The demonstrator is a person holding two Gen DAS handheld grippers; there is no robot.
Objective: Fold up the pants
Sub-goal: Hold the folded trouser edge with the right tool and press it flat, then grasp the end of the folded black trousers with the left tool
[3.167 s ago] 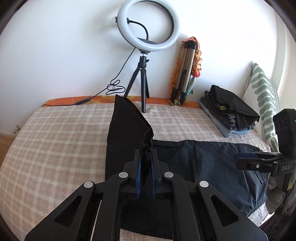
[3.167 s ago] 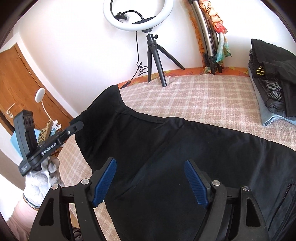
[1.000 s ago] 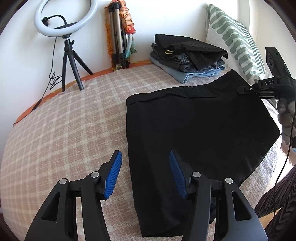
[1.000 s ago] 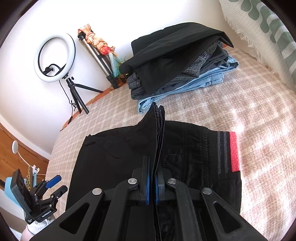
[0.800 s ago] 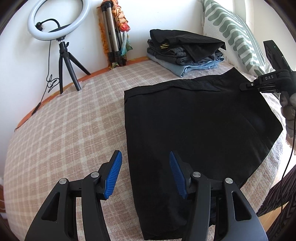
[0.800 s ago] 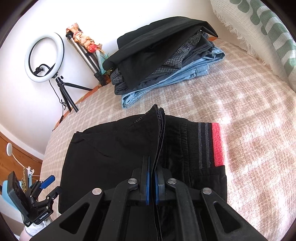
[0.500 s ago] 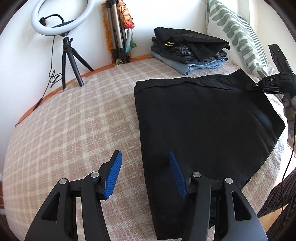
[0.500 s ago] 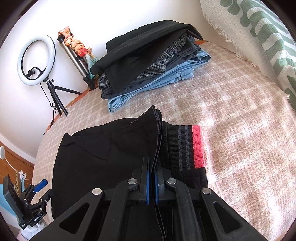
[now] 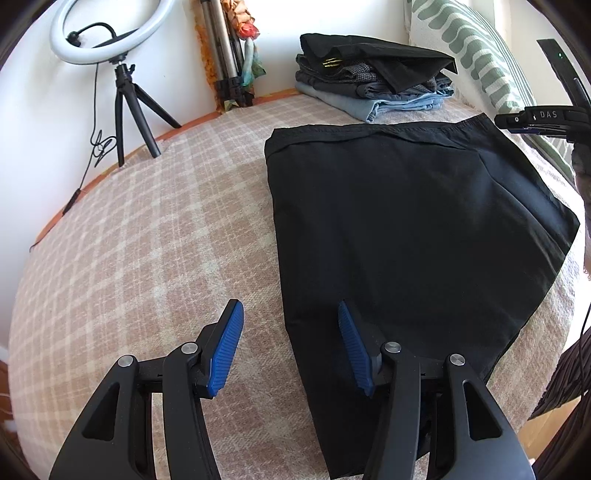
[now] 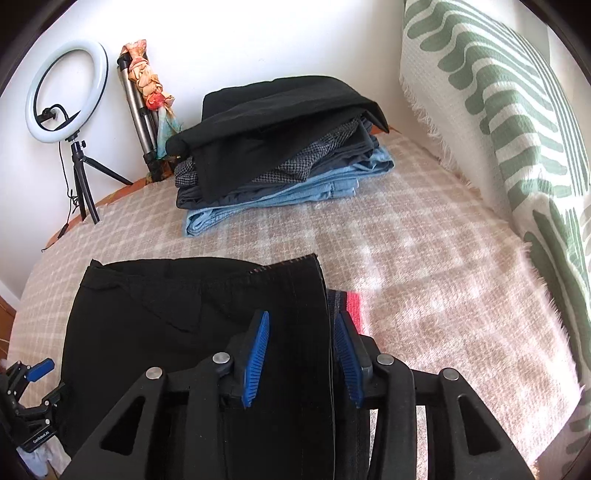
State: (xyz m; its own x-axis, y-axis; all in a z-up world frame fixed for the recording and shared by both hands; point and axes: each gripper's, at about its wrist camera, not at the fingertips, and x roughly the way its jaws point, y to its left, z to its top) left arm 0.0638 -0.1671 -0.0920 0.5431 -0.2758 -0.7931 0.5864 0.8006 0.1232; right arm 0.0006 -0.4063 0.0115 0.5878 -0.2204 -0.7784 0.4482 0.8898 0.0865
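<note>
A: Pants (image 9: 406,229) lie folded flat on the bed (image 9: 147,240), black, spread over the checked blanket on its right half.

B: Left tool (image 9: 290,345)?

A: Wide open, blue pads apart, nothing between. It hovers over the near left edge of the pants; one finger over blanket, the other over fabric.

B: And right tool (image 10: 301,352)?

A: Also parted, pads not pinching. It sits at the pants' far right edge w/ black cloth between the fingers; can't tell if the pads touch it. A red-and-grey striped band (image 10: 351,304) peeks out just beside the right finger.

B: Background?

A: Stack of folded clothes (image 10: 280,147) near the wall, well apart from the pants. Ring light (image 9: 107,33) on a small tripod at back left, a folded tripod (image 9: 225,55) beside it, green-patterned pillow (image 10: 509,122) on the right.
</note>
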